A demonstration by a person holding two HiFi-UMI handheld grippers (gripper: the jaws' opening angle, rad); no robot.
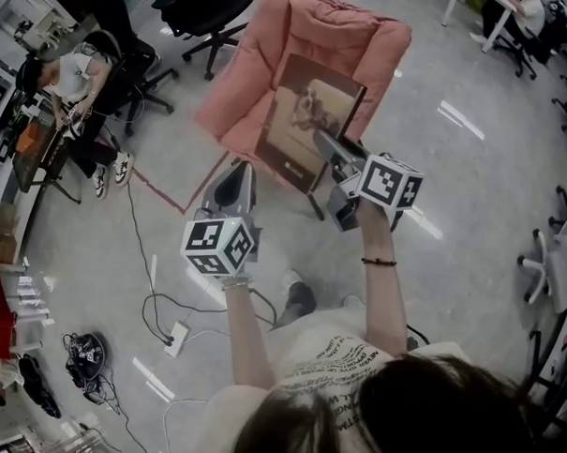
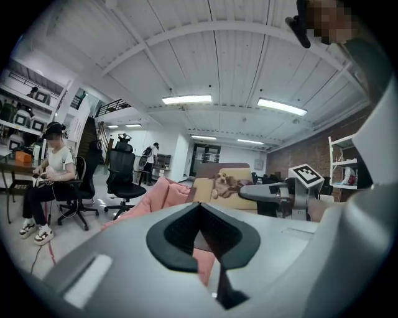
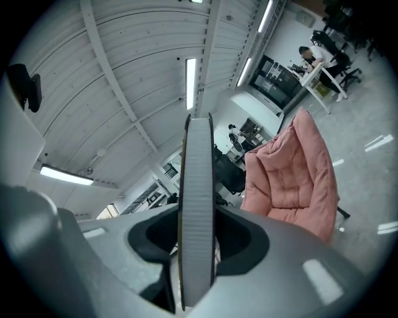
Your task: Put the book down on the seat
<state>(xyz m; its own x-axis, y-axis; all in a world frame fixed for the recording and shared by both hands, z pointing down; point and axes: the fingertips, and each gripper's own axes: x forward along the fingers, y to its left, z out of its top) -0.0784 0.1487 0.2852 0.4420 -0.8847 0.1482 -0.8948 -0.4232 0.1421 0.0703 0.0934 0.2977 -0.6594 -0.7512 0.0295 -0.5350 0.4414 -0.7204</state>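
Observation:
A brown book (image 1: 302,117) with a dog picture on its cover is held upright just over the seat of the pink padded chair (image 1: 249,77). My right gripper (image 1: 325,144) is shut on the book's lower right edge. In the right gripper view the book's edge (image 3: 198,186) stands straight up between the jaws, with the chair (image 3: 292,180) beyond it to the right. My left gripper (image 1: 234,176) hovers by the chair's front left corner, shut and holding nothing. From the left gripper (image 2: 199,205) view I see the book (image 2: 225,185) and the right gripper (image 2: 273,192) ahead.
Black office chairs (image 1: 204,13) stand behind the pink chair. A person sits at a desk (image 1: 75,80) at the far left. A cable and power strip (image 1: 176,338) lie on the floor near my feet. White chairs (image 1: 557,265) stand at the right.

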